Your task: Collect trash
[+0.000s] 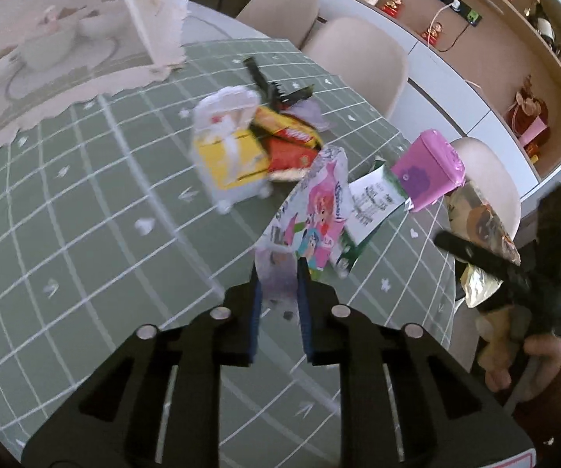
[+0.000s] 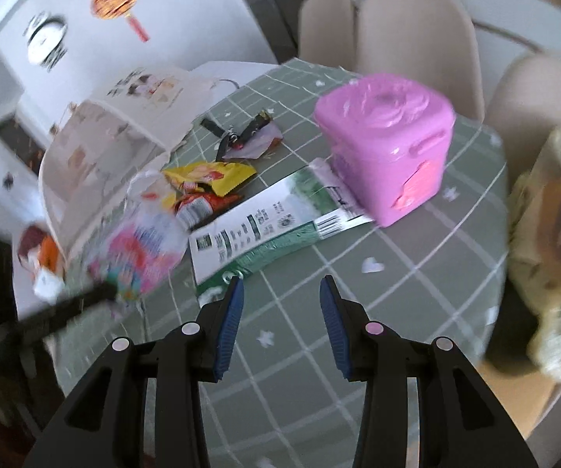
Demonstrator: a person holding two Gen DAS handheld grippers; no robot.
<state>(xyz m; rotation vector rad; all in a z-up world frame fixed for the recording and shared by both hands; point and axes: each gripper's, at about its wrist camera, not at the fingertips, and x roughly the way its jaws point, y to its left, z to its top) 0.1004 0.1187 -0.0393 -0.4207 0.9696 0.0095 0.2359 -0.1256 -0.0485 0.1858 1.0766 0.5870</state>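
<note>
Over the desk with the green grid-patterned cloth, the left wrist view has the left gripper with its jaws drawn nearly together on the pale lower edge of a pink cartoon-printed snack wrapper, which rises tilted from between the blue pads. Beyond that wrapper sits a heap of trash: a yellow and white packet and red and yellow wrappers. Just right of the held wrapper lies a flattened green and white carton, and the pink square plastic bin stands beside it; its inside is not visible. Only this view shows the person's hand on the right gripper's handle.

From the right wrist, the right gripper hovers with jaws well apart and nothing between them. The pink bin's lid is closed, and it rests on the carton's far end. Left of the bin, blurred, hangs the held wrapper.
</note>
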